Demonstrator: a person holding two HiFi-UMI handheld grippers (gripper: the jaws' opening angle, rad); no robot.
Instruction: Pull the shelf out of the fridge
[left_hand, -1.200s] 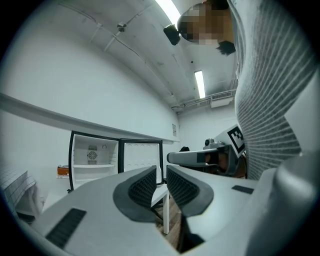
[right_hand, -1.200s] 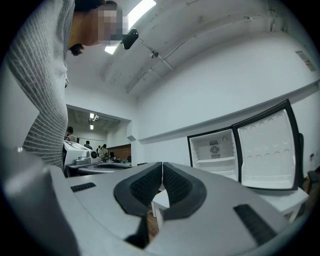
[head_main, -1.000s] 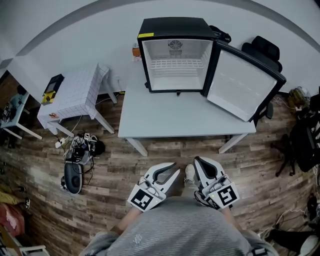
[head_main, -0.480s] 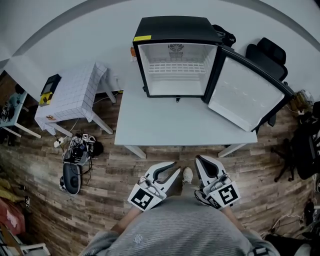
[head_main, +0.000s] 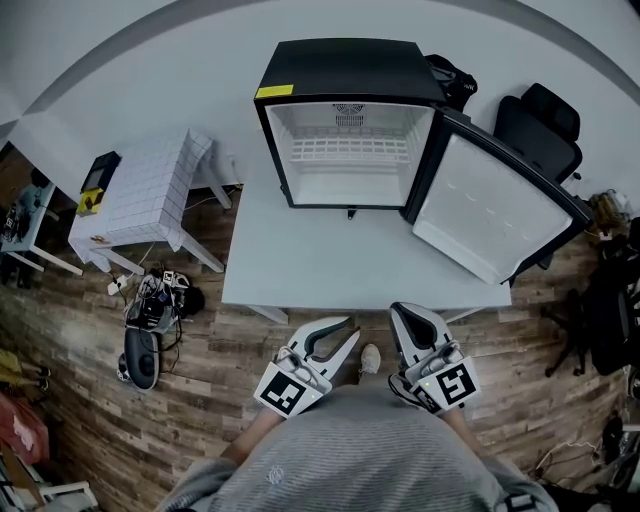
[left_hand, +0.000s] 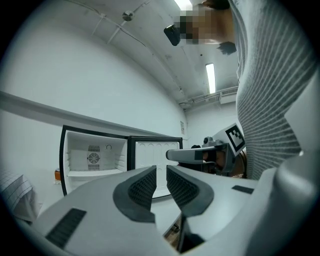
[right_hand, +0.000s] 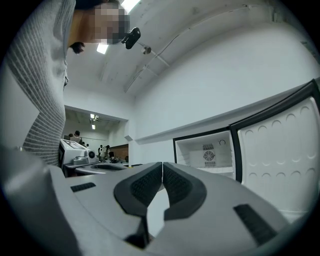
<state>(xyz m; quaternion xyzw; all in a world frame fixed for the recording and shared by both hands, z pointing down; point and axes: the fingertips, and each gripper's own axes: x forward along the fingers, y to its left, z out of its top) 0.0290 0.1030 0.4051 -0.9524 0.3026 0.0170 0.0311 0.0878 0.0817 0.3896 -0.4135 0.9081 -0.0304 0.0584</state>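
While I hold both grippers just short of the table's (head_main: 300, 270) near edge, the fridge (head_main: 345, 70) stands open at the far side, with its door (head_main: 490, 215) swung out right. The white wire shelf (head_main: 350, 150) sits inside, across the cavity. Left gripper (head_main: 347, 330): jaws slightly apart, nothing between. Right gripper (head_main: 400, 310): jaws pressed together, empty. Both are well apart from the fridge.

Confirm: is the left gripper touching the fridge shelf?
Apart. Head view shows the left gripper at the near edge of the table, the shelf far off inside the fridge.
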